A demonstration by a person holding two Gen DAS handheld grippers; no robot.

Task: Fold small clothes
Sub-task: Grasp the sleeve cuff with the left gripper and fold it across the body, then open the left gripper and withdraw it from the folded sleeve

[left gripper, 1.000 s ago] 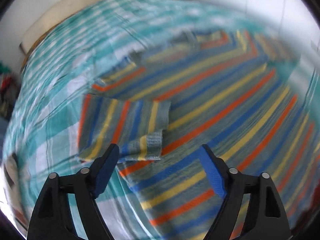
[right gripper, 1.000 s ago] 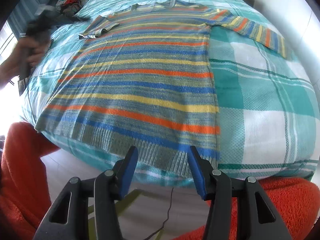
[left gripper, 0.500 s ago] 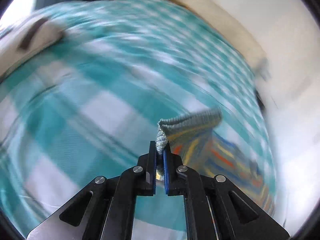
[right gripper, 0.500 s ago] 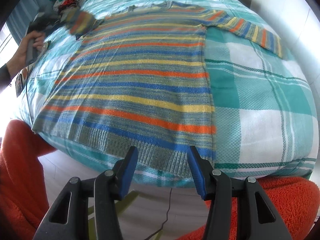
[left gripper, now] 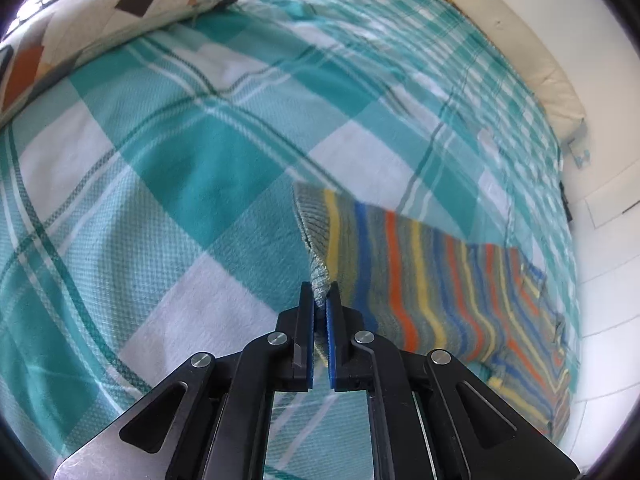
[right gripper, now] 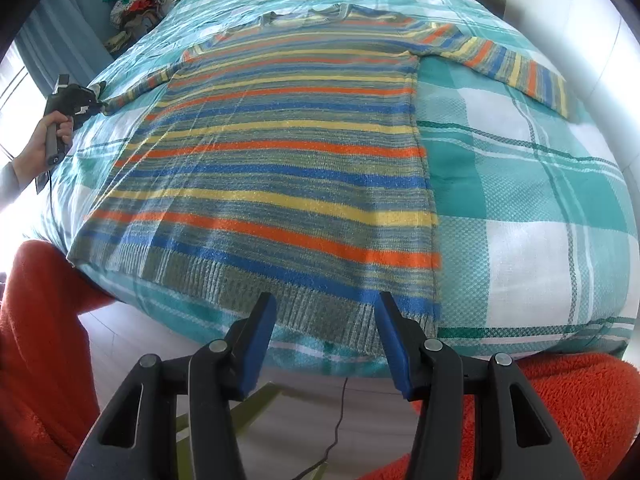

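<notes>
Left gripper [left gripper: 320, 304] clamps the sleeve cuff [left gripper: 316, 280]; right gripper [right gripper: 324, 320] hangs with jaws apart, holding nothing.

Only the right wrist view shows the whole striped sweater [right gripper: 280, 168] flat on the checked bedspread [right gripper: 540, 200] (hem just beyond the jaws); the left shows a patterned pillow [left gripper: 80, 28].

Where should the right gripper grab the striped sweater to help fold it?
Take the ribbed hem of the striped sweater, coming from the bed's near edge. It lies flat right before the open right gripper, overhanging slightly, so one finger could probably slip under.
</notes>
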